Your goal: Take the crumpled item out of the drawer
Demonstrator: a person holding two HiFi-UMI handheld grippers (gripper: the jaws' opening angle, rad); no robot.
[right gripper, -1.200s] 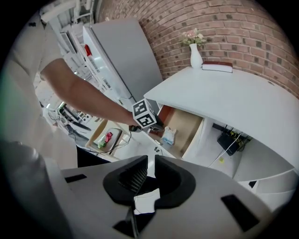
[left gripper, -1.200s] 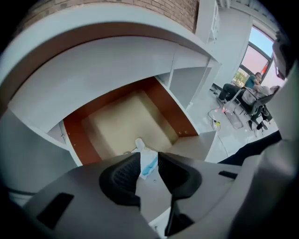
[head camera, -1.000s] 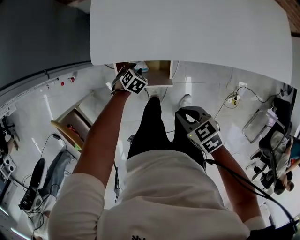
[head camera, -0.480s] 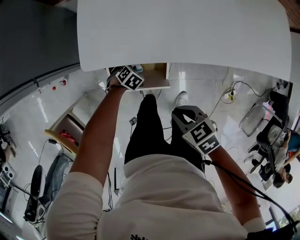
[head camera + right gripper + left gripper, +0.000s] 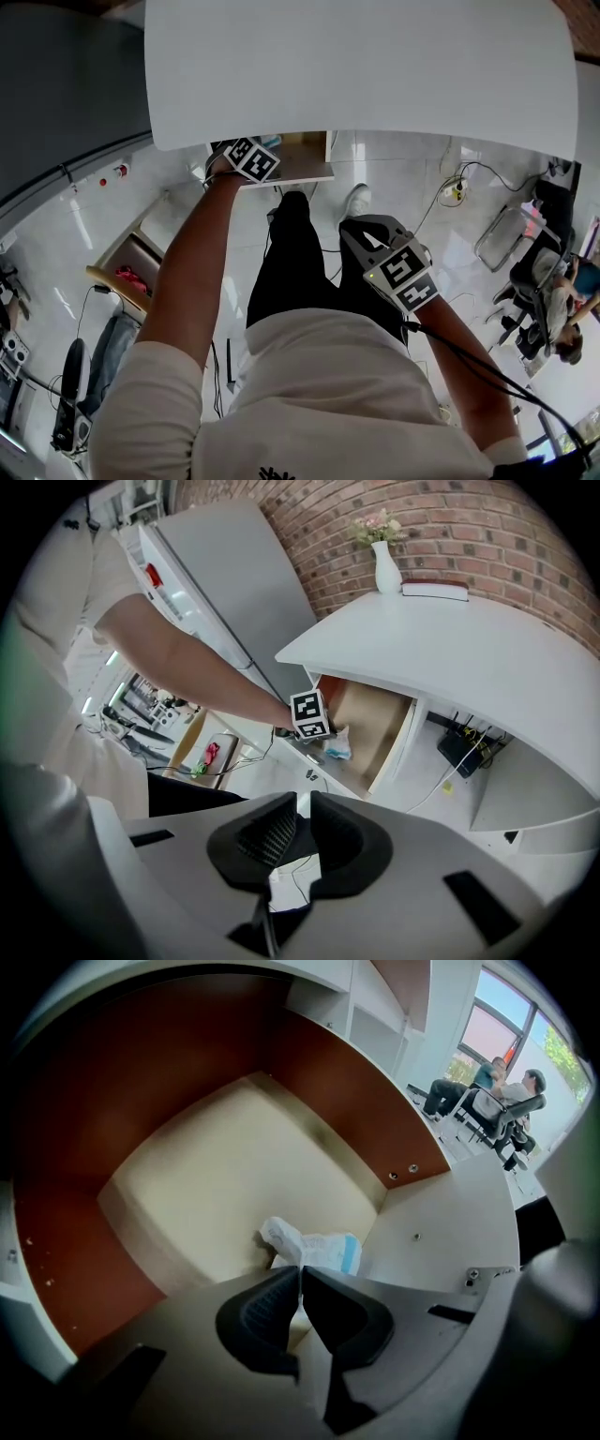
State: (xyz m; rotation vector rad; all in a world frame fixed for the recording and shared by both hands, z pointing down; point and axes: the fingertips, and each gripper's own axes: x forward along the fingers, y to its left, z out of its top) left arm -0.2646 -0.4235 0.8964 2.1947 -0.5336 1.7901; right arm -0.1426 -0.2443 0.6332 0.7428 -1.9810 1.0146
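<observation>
The crumpled item (image 5: 314, 1246), a white wad with a blue patch, lies at the drawer's (image 5: 225, 1166) near right corner. My left gripper (image 5: 301, 1283) reaches into the drawer with its jaws closing. A thin white fold of the wad is pinched between the pads. In the head view only its marker cube shows, at the open drawer (image 5: 302, 171) under the white tabletop (image 5: 366, 66). The right gripper view shows the left gripper (image 5: 312, 716) beside the wad (image 5: 337, 745). My right gripper (image 5: 367, 228) hangs shut and empty over the person's thigh.
A white vase (image 5: 387, 569) and a book (image 5: 434, 590) stand on the tabletop against the brick wall. A low open cabinet (image 5: 131, 267) sits on the floor to the left. Cables (image 5: 464, 187) and seated people (image 5: 553, 309) are to the right.
My left gripper has moved a little further in at the drawer, closer under the tabletop's edge. The right gripper has stayed over the thigh.
</observation>
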